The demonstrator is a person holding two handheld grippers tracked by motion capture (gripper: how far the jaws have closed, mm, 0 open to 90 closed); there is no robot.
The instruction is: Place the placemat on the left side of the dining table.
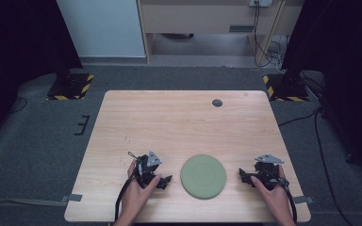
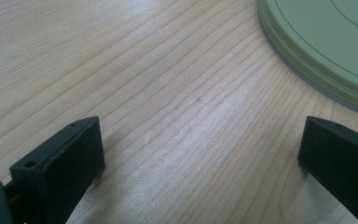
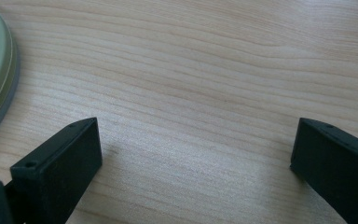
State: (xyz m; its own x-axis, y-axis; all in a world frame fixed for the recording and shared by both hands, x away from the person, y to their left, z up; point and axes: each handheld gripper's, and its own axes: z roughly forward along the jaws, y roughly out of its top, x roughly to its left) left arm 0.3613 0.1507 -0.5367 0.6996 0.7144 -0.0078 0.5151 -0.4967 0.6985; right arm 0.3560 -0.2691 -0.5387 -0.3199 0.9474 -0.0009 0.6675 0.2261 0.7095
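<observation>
No writing was legible. The left gripper (image 1: 166, 180) and right gripper (image 1: 243, 175) rested on the table (image 1: 179, 122) of pale wood grain, jaws apart, empty. Between them, untouched, lay the round, flat, matte green plate (image 1: 203, 176). Beyond sat a small dark disc (image 1: 217, 102).

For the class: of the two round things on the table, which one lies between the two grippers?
The large green disc, flat near the front edge between both grippers. The other, a small dark round spot, sits far back on the table.
</observation>
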